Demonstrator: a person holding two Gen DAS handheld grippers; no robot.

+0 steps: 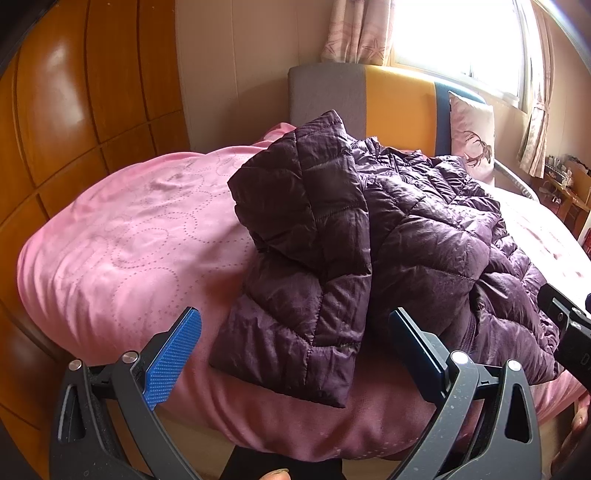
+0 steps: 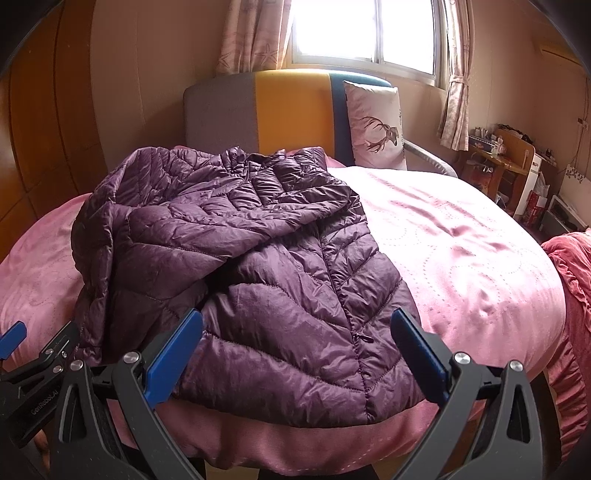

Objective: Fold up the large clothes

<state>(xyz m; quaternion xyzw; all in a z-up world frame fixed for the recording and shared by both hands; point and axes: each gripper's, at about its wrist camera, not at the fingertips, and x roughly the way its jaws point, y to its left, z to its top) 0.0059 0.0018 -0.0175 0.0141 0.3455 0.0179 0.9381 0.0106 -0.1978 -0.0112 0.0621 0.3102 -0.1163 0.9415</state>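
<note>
Left gripper (image 1: 294, 350) jaws spread wide and empty at the bed's near edge, right gripper (image 2: 297, 350) likewise released, purple quilted jacket (image 2: 236, 266) just beyond both, rumpled and partly folded on the pink bedspread (image 2: 461, 258), deer-print pillow (image 2: 376, 125) far right against the headboard (image 2: 291, 110).

Daylight is pouring through a window (image 2: 364, 31) at the top centre of the frame, washing out the glass. Pale patterned curtains (image 2: 456, 99) are hanging at both sides. A headboard (image 2: 291, 110) in grey, yellow and blue is standing below it, with a deer-print pillow (image 2: 376, 127) leaning against it. Glossy wooden wardrobe panels (image 1: 85, 92) are filling the left. A cluttered wooden desk (image 2: 498, 155) is sitting at right.
</note>
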